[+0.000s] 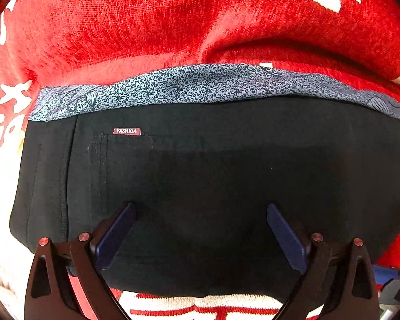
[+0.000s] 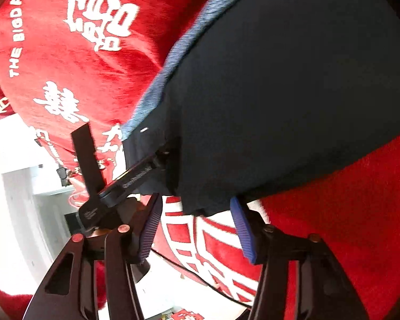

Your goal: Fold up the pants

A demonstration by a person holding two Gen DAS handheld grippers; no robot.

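Observation:
Black pants (image 1: 213,176) lie folded on a red blanket (image 1: 120,26), with a blue speckled inner waistband (image 1: 200,85) along the far edge and a small "FASHION" label (image 1: 127,131) near a pocket. My left gripper (image 1: 200,208) is open right above the pants, its blue pads (image 1: 114,234) spread wide, holding nothing. In the right wrist view the pants (image 2: 293,93) fill the upper right. My right gripper (image 2: 197,205) is open at their near corner, its blue pads (image 2: 242,229) empty. The left gripper's body (image 2: 125,181) reaches the pants from the left.
The red blanket with white lettering (image 2: 66,53) covers the surface around the pants. A bright white floor and furniture (image 2: 18,186) lie beyond the blanket's edge at the left of the right wrist view. A thin cable (image 2: 189,269) runs under the right gripper.

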